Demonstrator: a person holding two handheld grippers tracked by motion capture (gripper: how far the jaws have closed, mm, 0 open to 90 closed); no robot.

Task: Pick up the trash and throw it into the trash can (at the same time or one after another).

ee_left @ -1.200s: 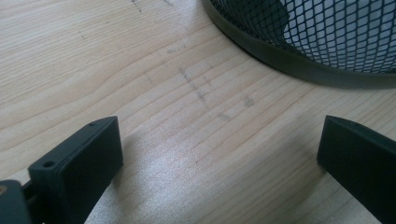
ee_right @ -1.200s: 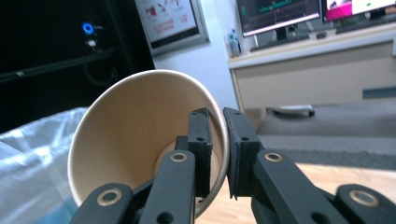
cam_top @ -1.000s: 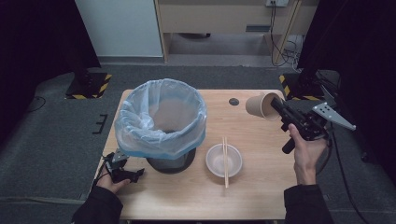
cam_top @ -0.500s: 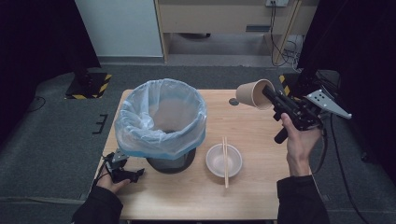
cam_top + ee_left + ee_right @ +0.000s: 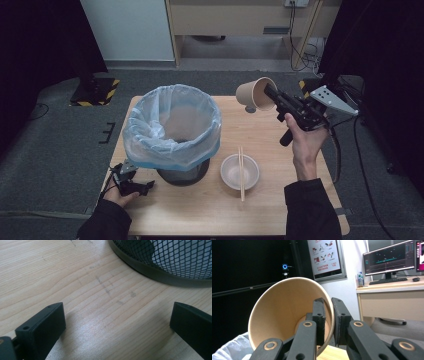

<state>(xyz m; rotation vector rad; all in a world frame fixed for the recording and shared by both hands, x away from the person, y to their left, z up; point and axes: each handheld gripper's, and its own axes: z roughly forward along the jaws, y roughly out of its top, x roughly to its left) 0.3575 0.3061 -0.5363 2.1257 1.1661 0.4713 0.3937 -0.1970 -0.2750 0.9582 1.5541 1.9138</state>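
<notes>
My right gripper (image 5: 270,95) is shut on the rim of a brown paper cup (image 5: 254,93), one jaw inside and one outside. The cup (image 5: 287,315) hangs tilted in the air over the table's far right part, to the right of the bin. A black mesh bin lined with a pale blue bag (image 5: 172,127) stands at the table's left middle. My left gripper (image 5: 137,187) rests on the table near the front left corner, beside the bin's base (image 5: 160,270). Its jaws stand wide open over bare wood, nothing between them.
A white bowl (image 5: 240,172) with a pair of chopsticks (image 5: 241,172) across it sits in front of the bin, to its right. A small dark round spot (image 5: 249,108) lies on the wooden table (image 5: 200,210) below the cup. A cabinet stands behind the table.
My right gripper has lifted the cup up and carried it leftward toward the bin. The left gripper has stayed where it was.
</notes>
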